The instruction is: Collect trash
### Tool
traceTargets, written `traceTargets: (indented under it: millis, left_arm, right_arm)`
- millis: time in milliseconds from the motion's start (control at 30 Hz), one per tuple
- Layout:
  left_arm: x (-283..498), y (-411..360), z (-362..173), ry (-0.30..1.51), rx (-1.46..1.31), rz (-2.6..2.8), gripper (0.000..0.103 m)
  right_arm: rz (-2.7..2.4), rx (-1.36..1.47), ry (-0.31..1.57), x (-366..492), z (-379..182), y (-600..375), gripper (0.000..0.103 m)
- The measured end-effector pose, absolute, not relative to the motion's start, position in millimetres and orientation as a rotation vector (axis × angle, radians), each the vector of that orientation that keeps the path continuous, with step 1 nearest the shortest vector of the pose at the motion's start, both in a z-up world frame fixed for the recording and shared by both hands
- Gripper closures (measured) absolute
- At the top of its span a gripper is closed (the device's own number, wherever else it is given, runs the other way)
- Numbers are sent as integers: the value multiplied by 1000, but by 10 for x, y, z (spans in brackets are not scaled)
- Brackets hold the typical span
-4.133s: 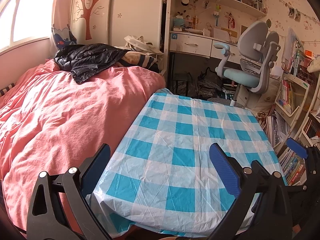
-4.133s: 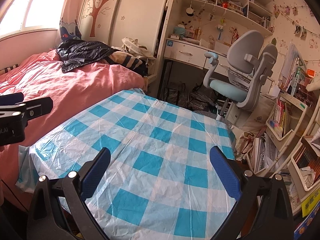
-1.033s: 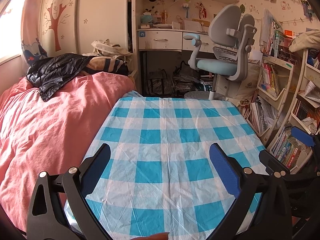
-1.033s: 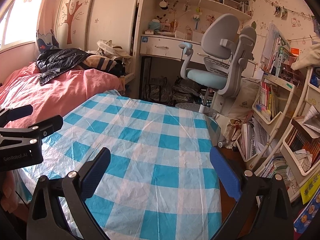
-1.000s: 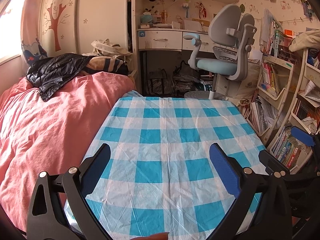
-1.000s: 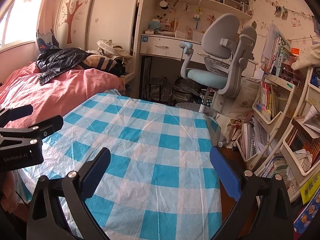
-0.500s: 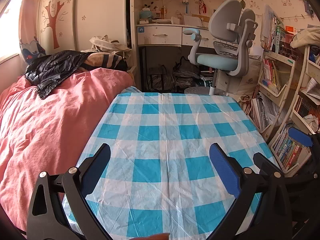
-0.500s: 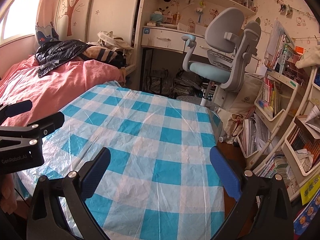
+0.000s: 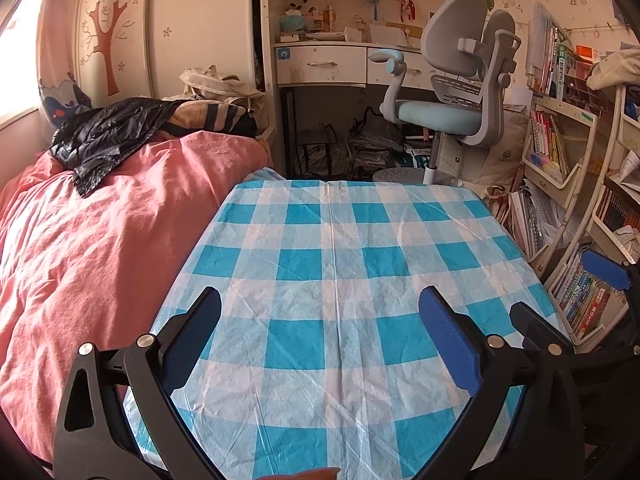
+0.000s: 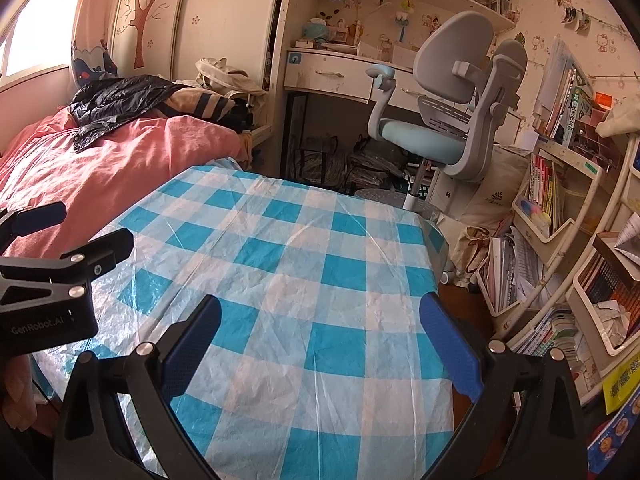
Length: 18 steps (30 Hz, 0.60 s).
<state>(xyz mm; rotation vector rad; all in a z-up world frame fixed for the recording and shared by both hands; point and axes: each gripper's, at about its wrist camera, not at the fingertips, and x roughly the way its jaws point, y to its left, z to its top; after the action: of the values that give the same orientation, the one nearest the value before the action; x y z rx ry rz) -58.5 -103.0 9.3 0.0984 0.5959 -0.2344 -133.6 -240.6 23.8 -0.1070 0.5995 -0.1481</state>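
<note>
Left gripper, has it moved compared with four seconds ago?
Yes. The left gripper has swung right: the desk chair now sits nearer the picture's middle, and less of the pink bedding shows.

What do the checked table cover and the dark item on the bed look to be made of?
Table cover: thin plastic sheeting, by its look. It is slightly translucent, with sharp creases and a faint sheen. Dark item: glossy black, crinkled, possibly a plastic bag or a shiny jacket; the views cannot settle which. It lies on a matte pink fabric quilt.
</note>
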Motion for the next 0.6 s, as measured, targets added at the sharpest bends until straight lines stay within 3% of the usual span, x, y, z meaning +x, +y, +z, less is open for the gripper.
traceTargets:
  millis: [600]
  left_arm:
    - [-517, -1080, 61, 597, 116, -228, 7]
  right_arm:
    - [-147, -106, 601, -1299, 224, -2410, 8]
